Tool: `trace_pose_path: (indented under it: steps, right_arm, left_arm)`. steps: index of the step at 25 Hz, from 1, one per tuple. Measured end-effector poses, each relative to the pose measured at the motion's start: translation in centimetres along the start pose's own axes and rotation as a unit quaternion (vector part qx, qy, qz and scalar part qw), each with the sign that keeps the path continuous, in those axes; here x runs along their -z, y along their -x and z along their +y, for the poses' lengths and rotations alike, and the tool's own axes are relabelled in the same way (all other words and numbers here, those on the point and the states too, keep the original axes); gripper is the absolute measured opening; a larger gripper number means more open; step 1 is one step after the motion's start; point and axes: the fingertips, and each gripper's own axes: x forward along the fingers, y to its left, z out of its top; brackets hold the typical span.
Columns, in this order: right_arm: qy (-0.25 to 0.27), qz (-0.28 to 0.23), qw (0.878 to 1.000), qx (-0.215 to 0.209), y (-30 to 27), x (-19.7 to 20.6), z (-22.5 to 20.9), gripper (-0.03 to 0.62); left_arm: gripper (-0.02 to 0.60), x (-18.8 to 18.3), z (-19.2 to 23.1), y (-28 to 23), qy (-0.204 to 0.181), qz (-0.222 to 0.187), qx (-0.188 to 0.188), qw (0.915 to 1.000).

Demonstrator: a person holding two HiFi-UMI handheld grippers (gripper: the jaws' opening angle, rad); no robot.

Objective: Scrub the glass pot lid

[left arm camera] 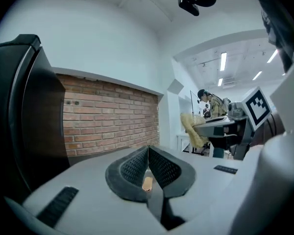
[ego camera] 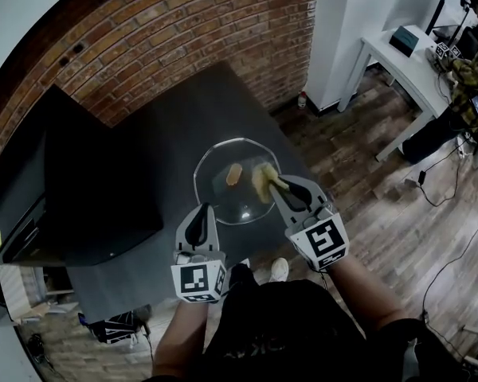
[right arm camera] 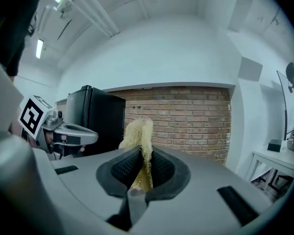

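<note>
At the near end of the dark grey table [ego camera: 163,134], the left gripper [ego camera: 200,210] reaches forward from a bare forearm held close to the body. Its jaws are pressed almost together, and they seem to be nipping the near rim of the round clear glass pot lid [ego camera: 223,201]. The lid's small tan knob [ego camera: 234,174] shows through the slit between them.

The lid sits over that same near end of the table, its face turned mostly upward. It is probably stiff, fairly heavy for its thinness, slick and breakable. The rim is the surest hold, since the dome gives a claw nothing to bite, and a one-sided pinch may let it swivel under pressure.

Toward the table's near right edge, the right gripper [ego camera: 276,185] angles inward over the lid from an outstretched forearm. Its jaws are closed on a pale yellow fibrous loofah scrubber [ego camera: 261,178], whose free end rests on or just above the glass beside the knob. The scrubber looks soft and light.
</note>
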Motion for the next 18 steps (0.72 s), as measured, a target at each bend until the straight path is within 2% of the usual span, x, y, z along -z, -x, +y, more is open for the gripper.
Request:
trace_pose_path:
  steps: [7,12,18]
  right_arm:
    - [-0.051,0.031,0.998,0.000,1.7,2.8,1.4,0.048]
    - [-0.084,0.051,0.995,0.017,2.8,4.9,2.3,0.048]
    - [-0.107,0.056,0.991,0.052,3.4,5.6,4.3,0.048]
  left_arm:
    - [0.034,2.3,-1.4,1.5,0.001,0.043,0.011,0.9990]
    - [0.034,4.5,-2.4,2.6,0.012,0.074,0.041,0.9963]
    - [0.034,5.2,-2.2,3.9,0.015,0.078,0.084,0.9933]
